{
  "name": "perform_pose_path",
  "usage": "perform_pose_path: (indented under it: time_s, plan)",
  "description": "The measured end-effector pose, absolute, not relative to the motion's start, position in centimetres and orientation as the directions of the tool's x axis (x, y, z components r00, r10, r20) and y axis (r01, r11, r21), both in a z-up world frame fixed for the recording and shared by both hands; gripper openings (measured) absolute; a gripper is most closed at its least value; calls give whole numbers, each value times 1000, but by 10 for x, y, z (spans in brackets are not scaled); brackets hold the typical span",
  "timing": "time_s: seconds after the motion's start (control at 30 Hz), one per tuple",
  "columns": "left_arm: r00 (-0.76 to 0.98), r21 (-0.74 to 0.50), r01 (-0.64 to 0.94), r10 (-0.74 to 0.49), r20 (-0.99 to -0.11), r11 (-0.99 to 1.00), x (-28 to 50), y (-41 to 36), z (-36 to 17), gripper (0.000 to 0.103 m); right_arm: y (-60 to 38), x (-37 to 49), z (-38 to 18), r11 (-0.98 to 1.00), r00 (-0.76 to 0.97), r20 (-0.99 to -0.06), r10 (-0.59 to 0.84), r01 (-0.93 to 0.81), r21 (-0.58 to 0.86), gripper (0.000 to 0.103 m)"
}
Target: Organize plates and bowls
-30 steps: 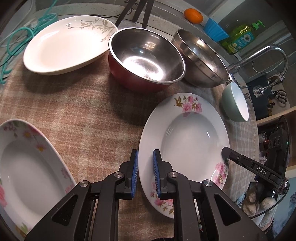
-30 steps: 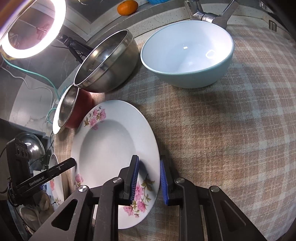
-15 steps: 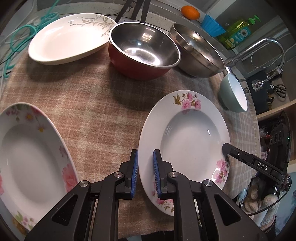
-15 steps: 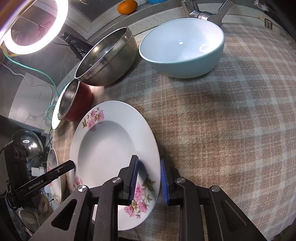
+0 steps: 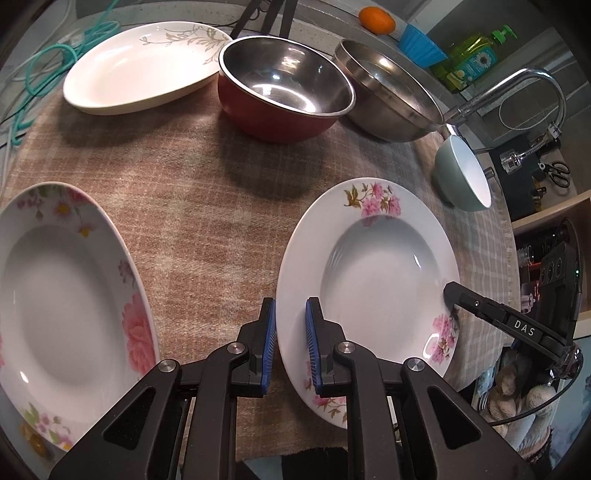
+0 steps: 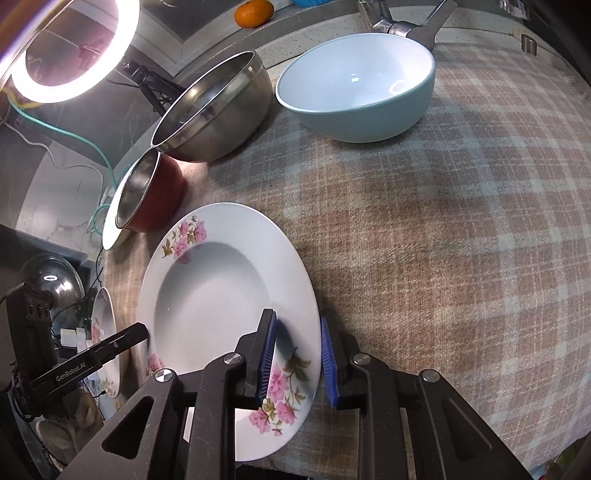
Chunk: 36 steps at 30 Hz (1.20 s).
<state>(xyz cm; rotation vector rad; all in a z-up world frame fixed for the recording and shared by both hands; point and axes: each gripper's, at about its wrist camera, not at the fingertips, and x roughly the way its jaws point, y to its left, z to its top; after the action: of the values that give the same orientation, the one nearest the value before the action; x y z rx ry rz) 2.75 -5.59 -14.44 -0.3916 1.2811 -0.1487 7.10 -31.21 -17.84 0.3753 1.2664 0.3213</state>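
Observation:
A white deep plate with pink flowers [image 5: 373, 280] [image 6: 218, 295] is held between both grippers above the plaid cloth. My left gripper [image 5: 290, 328] is shut on its left rim. My right gripper [image 6: 297, 347] is shut on its right rim. A second flowered plate [image 5: 62, 314] lies at the left. A cream plate with a leaf pattern [image 5: 144, 66] lies at the back left. A red bowl with a steel inside [image 5: 284, 92], a steel bowl [image 5: 388, 96] [image 6: 218, 107] and a pale green bowl [image 5: 461, 173] [image 6: 358, 85] stand along the back.
A tap [image 5: 517, 88] arches over the back right. An orange [image 5: 376, 18], a blue cup [image 5: 421, 44] and a green soap bottle [image 5: 476, 59] sit behind the bowls. A ring light [image 6: 70, 48] glows at the left. The table's near edge [image 5: 314, 448] lies below the grippers.
The plate and both grippers have risen and drawn back a little toward the near edge. The flowered plate at the left shows more in the left wrist view.

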Motion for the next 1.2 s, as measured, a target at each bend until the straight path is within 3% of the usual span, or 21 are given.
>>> perform_pose_path:
  time_s: [1.2]
  plan:
    - [313, -354, -84, -312, -897, 932, 19, -51, -135, 14, -313, 56, -175, 911, 290, -869, 401, -26, 412, 22]
